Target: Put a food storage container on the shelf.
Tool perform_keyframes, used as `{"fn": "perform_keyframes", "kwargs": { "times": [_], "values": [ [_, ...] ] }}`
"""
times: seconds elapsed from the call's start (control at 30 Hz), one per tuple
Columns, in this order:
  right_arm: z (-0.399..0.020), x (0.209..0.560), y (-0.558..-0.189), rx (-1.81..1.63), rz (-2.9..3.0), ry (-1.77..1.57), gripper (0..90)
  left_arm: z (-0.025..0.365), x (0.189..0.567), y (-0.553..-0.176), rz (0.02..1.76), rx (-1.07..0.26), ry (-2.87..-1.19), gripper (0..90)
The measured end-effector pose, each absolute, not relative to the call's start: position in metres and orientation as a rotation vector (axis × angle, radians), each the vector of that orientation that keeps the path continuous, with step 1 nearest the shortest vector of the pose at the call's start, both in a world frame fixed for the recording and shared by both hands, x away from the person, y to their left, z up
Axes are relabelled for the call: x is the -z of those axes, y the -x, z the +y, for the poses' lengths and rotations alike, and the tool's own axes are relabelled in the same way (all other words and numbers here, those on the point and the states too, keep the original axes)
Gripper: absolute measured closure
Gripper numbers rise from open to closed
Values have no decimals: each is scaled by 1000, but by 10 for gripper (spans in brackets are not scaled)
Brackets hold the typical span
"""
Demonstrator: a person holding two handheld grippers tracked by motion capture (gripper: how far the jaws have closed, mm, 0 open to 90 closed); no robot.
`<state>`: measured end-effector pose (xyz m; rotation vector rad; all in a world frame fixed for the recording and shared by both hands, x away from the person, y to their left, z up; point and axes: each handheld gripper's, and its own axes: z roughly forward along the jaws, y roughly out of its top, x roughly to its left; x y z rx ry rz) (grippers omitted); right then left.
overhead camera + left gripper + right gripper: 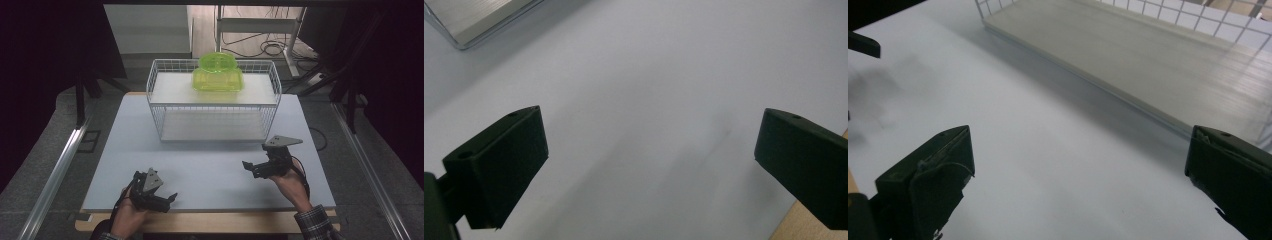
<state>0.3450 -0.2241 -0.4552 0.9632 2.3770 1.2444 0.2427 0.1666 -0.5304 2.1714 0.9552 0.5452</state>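
Note:
A white wire rack point(215, 102) with two shelves stands at the back middle of the pale table point(210, 175). On its upper shelf sits a translucent yellow-green lidded container point(218, 74). My left gripper point(169, 200) is held low near the table's front left edge, jaws pointing right, open and empty. In its own view the left gripper point(649, 150) has bare tabletop between the wide-apart jaws. My right gripper point(251, 169) hovers at the front right, in front of the rack, open and empty. The right gripper point(1078, 165) faces the rack's lower shelf point(1148, 55).
The table's wooden front edge point(819, 227) lies just by my left gripper. A brushed metal edge point(479, 20) crosses the top left of the left gripper view. Metal rails point(55, 175) run along the floor on both sides. Cables and a desk frame point(270, 45) lie behind the table.

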Motion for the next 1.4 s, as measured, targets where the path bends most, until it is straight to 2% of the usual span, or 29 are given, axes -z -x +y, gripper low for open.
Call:
{"fn": "perform_keyframes", "kwargs": {
  "times": [0.83,1.4],
  "values": [
    [-245,496,-329,-1123,2377,-1038,0,166,532,-243,951,-538,-2174,0],
    [-241,516,-328,-993,2424,-1039,0,166,533,-244,950,-542,-2191,0]
  ]
}}
